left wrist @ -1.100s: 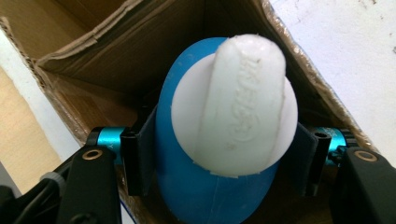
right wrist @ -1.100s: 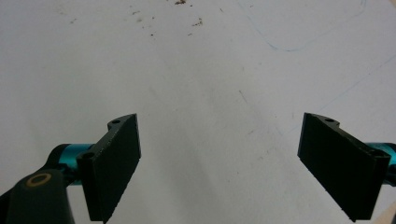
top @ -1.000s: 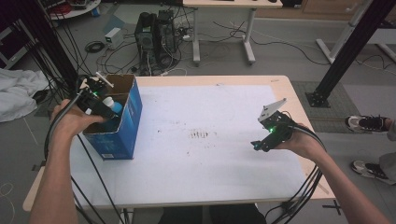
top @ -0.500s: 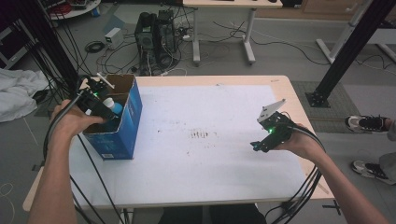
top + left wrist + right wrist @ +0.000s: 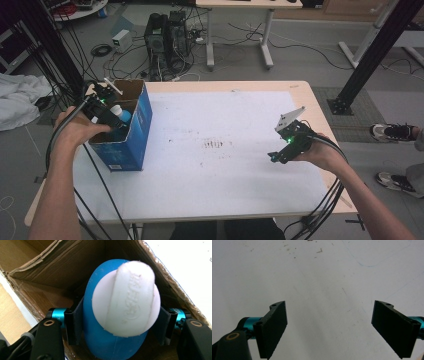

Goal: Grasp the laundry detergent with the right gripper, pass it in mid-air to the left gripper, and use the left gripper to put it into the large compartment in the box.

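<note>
The left gripper point(image 5: 111, 116) sits at about nine o'clock on the table point(image 5: 240, 200), reaching down into an open blue cardboard box point(image 5: 131, 135) near the table's left edge. Its jaws are clenched on a blue bottle point(image 5: 105, 340) with a white cap point(image 5: 126, 298). In the left gripper view the black pads press against the bottle's two sides, one at nine o'clock and one at three o'clock of the bottle, and the cap faces the camera with raised lettering across its ridge that is too blurred to read. The bottle stands inside the box, with brown cardboard walls around it and the torn rim of the box running toward one o'clock. In the high view the bottle point(image 5: 121, 115) shows white and blue just beside the gripper, within the box opening.

The right gripper point(image 5: 280, 152) hovers over the white sheet point(image 5: 225, 120) that covers the table, at about three o'clock, well apart from the box. Its jaws are spread wide with nothing between them; the right gripper view point(image 5: 329, 327) looks along them at bare white sheet. A patch of small dark specks point(image 5: 216, 145) lies near the middle of the sheet, between the two grippers.
</note>
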Demonstrator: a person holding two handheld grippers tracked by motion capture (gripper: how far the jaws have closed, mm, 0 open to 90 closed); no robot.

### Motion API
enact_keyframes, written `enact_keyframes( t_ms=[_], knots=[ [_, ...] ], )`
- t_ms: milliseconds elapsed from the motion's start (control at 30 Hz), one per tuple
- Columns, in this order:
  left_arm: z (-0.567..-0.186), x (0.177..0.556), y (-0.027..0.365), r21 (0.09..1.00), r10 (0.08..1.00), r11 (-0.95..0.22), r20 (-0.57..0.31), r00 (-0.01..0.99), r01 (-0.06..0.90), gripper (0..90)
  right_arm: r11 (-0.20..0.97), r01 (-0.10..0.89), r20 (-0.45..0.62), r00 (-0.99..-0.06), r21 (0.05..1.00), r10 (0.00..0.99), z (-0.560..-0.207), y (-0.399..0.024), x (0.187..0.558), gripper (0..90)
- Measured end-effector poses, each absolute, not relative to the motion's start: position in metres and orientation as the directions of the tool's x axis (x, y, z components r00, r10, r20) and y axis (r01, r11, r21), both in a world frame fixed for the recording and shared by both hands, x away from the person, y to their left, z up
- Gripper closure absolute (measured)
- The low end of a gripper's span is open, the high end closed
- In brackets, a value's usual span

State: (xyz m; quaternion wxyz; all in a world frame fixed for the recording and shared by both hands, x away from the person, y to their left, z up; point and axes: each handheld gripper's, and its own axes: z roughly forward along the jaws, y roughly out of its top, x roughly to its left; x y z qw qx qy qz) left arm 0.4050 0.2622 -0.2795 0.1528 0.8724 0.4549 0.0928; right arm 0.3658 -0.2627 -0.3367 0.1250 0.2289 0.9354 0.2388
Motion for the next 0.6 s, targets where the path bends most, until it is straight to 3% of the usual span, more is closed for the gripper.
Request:
enact_keyframes(
  t_ms=[600],
  knots=[
    [-0.2795,0.4068,0.2635,0.341,0.824,-0.536,0.011,0.566,0.772,34.5,0.777,0.379,-0.118,-0.861,0.503,0.496,-0.3384,-0.2624,0.3650,12.5]
  ],
)
